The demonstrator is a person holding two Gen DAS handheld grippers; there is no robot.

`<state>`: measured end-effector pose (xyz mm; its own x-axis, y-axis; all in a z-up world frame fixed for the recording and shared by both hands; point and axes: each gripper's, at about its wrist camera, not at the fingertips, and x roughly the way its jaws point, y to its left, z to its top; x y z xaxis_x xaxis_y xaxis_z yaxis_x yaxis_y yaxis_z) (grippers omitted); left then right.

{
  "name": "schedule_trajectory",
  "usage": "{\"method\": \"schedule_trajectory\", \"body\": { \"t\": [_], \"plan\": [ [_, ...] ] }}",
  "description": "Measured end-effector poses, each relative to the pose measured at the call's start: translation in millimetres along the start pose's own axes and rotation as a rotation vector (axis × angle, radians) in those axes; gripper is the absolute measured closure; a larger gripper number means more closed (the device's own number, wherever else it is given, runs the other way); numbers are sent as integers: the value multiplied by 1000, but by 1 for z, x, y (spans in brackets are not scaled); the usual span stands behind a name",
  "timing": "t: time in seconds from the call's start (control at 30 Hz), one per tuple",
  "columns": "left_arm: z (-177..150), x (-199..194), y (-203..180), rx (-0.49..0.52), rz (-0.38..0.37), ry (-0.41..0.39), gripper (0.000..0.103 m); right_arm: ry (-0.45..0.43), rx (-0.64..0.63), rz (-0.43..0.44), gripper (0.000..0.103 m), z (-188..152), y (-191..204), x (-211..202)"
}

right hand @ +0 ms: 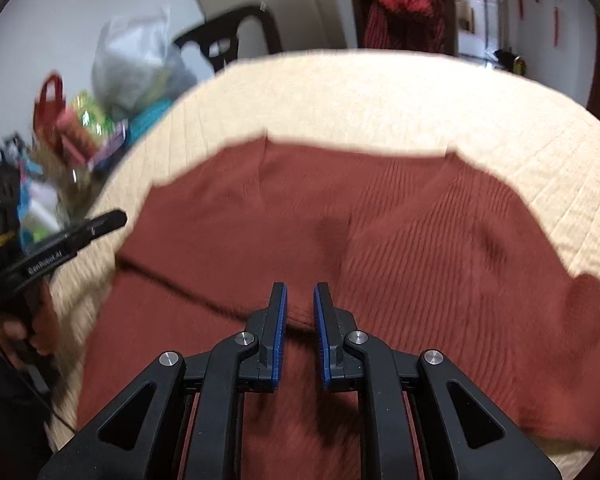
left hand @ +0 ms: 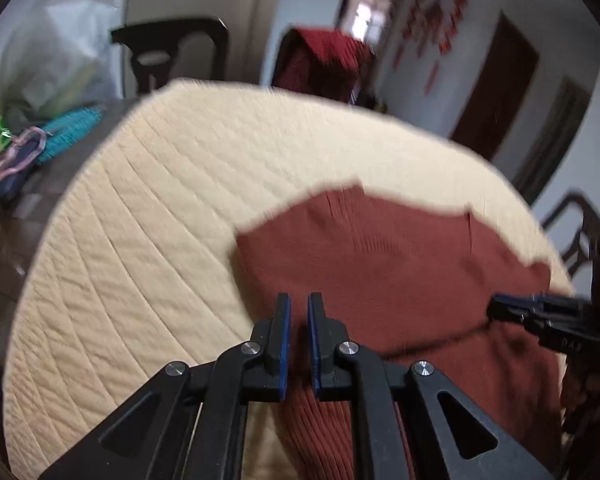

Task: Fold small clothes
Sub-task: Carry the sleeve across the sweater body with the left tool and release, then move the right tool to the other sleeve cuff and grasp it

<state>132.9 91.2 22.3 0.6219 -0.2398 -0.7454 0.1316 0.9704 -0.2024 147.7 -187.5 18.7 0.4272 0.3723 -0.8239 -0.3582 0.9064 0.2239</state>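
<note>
Left wrist view: desk covered by a cream quilted pad [left hand: 148, 208], dark desk edge showing at far left with clutter on it, a teal knitted item [left hand: 70, 130] and a pale plastic bag [left hand: 52, 56] behind. Room beyond has a dark wooden chair [left hand: 168, 48], a second chair draped in red fabric [left hand: 324, 60], a brown door [left hand: 500, 96] and red wall decorations [left hand: 432, 20]. A rust-red knit garment [left hand: 400, 264] lies spread on the pad, to the right of centre, its near part running under and past the left gripper [left hand: 299, 304]. That gripper's blue-padded fingers stand a narrow gap apart with the garment's left edge right below them; frame is motion-blurred, so whether cloth is pinched between them cannot be told. The right gripper [left hand: 500, 309] enters from the right edge, tips over the garment, its opening not readable from here. Right wrist view: same cream pad [right hand: 380, 92], clutter at left incl. a red-handled bag [right hand: 50, 96] and the plastic bag [right hand: 136, 68], red-draped chair [right hand: 404, 12] at the far side. The garment [right hand: 420, 232] fills the middle, ribbed on the right half, a fold line running across just ahead of the right gripper [right hand: 300, 296]. Right gripper fingers are apart, nothing between them, hovering above the near part of the garment. The left gripper [right hand: 112, 220] shows at left over the garment's left edge, a hand [right hand: 28, 328] holding it.
</note>
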Motion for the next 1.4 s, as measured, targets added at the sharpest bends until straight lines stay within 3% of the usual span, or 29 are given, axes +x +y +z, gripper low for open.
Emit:
{"method": "schedule_trajectory", "body": {
  "t": [0.2, 0.27, 0.33, 0.5, 0.87, 1.1, 1.4],
  "plan": [
    [-10, -8, -5, 6, 29, -2, 91, -34, 0, -41, 89, -12, -8, -26],
    [-14, -20, -11, 20, 37, -20, 84, -68, 9, -41, 88, -22, -10, -41],
    [-22, -32, -18, 23, 24, -39, 76, -95, 19, -44, 80, -31, -13, -53],
    [-47, -56, -43, 70, -1, -67, 71, -146, 58, -55, 64, -61, -21, -79],
    [-82, -59, -76, 101, -37, -30, 67, -178, 192, -103, 64, -107, -58, -109],
    [-73, -62, -76, 91, -22, -55, 63, -210, 305, -127, 64, -114, -92, -118],
    [-63, -52, -103, 148, -52, -52, 63, -236, 473, -153, 64, -122, -141, -124]
  ]
}}
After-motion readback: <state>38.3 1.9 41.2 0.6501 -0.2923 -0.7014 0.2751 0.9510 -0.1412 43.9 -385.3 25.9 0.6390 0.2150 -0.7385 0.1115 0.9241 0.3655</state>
